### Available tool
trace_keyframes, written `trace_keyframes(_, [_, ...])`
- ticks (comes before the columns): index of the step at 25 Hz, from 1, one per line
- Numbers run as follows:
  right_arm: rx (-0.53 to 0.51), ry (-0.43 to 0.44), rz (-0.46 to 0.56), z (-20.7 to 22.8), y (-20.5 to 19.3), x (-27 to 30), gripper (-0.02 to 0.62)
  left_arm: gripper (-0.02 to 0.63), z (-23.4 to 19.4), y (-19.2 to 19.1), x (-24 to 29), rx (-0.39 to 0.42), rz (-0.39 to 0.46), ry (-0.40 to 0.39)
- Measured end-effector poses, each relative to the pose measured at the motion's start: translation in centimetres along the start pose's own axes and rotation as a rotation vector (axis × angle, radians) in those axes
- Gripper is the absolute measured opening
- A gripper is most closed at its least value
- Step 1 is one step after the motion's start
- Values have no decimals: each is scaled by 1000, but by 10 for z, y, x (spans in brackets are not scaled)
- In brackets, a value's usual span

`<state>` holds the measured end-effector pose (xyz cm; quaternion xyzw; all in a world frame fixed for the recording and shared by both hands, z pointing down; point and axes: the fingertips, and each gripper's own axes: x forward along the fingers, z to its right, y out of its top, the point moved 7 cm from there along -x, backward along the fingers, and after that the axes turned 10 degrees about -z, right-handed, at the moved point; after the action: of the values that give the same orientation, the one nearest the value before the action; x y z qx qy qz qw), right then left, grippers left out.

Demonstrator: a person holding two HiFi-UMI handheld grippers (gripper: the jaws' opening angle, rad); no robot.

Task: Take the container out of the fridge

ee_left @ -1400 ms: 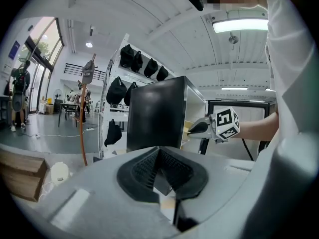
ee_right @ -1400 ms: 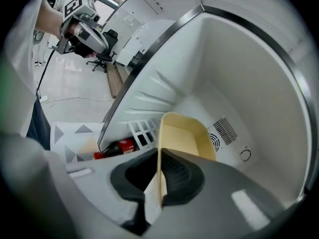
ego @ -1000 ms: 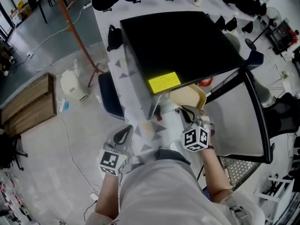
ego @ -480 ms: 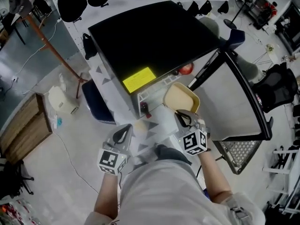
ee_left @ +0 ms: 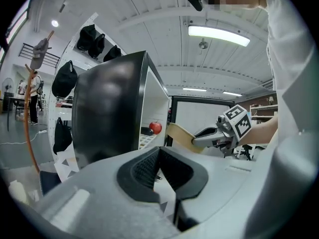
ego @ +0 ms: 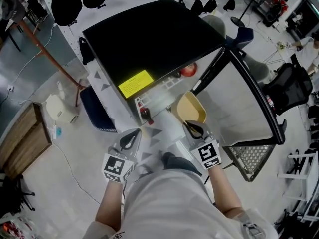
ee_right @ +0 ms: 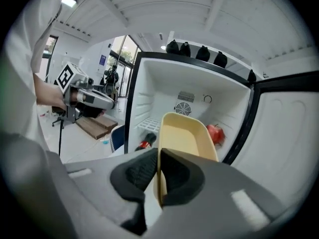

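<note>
The right gripper (ego: 192, 128) is clamping its jaws on the near wall of the pale yellow, rounded plastic container (ego: 190, 108). It's carrying the tub in the air just off the front edge of the black fridge (ego: 149, 39), beside the open white-lined door (ego: 244, 108). That rim grip is letting the tub ride mouth up, seemingly clear of the shelf. Inside, a round red fruit (ee_right: 214, 132) and a dark bottle with red on it (ee_right: 144, 143) are sitting behind. The left gripper (ego: 130, 139) is hanging empty, jaws together, near the fridge's front left corner, probably leaving the way free.
</note>
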<state>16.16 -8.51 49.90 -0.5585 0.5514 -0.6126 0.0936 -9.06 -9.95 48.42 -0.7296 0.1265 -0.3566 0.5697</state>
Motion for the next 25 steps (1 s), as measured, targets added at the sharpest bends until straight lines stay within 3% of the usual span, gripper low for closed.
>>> trace_keyframes(6, [118,60,61,1,-8,-5,23,8,5,3,7,5,11,-8])
trace_keyframes(25, [162,145,144,-7,3,-3,23,8,8,5,11,0,13,-1])
